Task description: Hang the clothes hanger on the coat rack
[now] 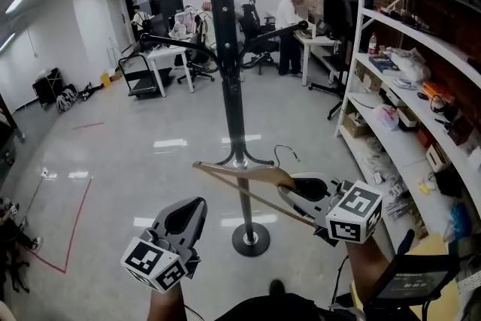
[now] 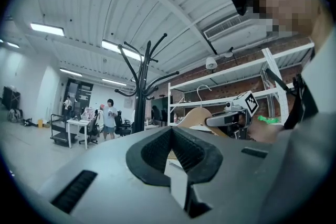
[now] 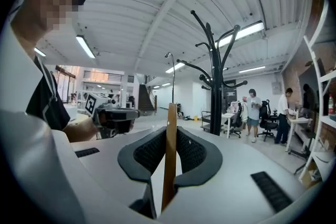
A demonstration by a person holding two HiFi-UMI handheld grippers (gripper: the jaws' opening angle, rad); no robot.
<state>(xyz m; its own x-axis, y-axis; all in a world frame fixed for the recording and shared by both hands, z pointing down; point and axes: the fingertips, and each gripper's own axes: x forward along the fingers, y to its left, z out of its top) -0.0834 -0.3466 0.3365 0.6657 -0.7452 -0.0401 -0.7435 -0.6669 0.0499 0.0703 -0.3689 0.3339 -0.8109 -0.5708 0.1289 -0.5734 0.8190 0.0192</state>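
My jaws wear ribbed matt black pads (image 3: pixel 149 153); the clothes hanger (image 1: pixel 267 177) is smooth wood, the coat rack (image 1: pixel 223 49) glossy black metal.

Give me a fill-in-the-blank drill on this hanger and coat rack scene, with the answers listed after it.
1. The right gripper is shut on the hanger, whose body is made of ____.
2. The left gripper holds ____.
3. The pole and arms of the coat rack are coloured ____.
Missing words: wood; nothing; black.
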